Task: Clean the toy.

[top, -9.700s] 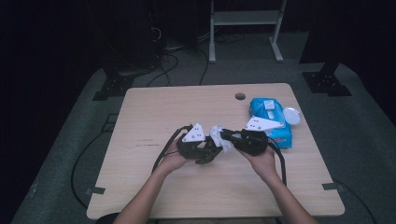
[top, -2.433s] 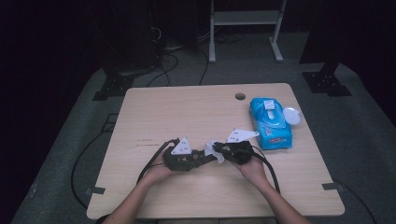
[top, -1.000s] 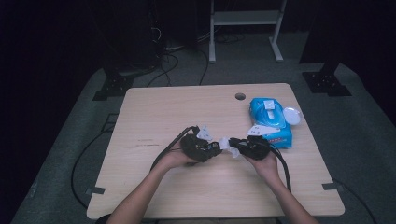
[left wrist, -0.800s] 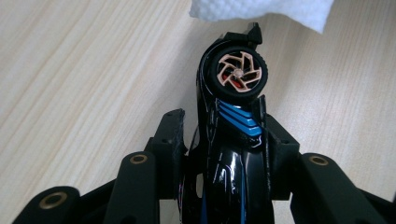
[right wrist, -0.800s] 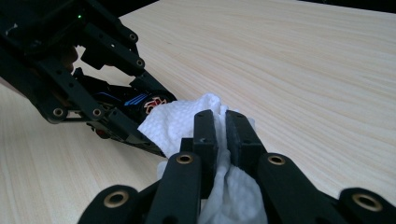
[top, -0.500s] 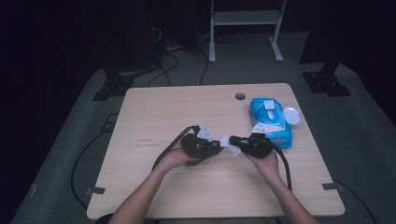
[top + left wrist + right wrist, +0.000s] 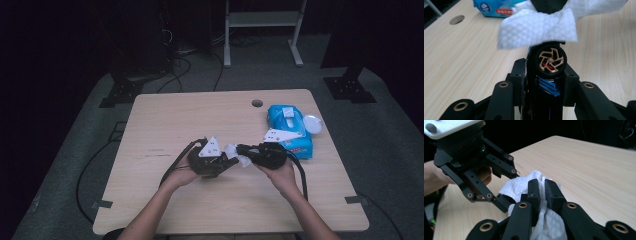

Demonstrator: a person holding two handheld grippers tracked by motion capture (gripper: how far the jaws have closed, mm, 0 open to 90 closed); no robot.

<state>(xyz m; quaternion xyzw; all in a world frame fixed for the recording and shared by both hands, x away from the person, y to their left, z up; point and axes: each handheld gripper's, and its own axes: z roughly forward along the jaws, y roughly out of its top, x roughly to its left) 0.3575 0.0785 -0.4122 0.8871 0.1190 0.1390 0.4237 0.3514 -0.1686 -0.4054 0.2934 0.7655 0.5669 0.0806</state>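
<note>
Near the desk's front edge, the left gripper (image 7: 231, 161) has just clamped a toy car (image 7: 550, 65) so the right gripper (image 7: 543, 188), pinching a wipe (image 7: 524, 185), can clean it.

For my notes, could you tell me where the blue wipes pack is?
The blue wipes pack lies near the table's right edge in the high view, just behind the right hand-held gripper.

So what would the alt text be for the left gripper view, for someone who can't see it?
The left gripper clamps a small toy car, its tan spoked wheel facing the camera. Above it, a white wet wipe hangs from the right gripper. Behind, on the wooden table, lies a blue wipes pack.
</note>
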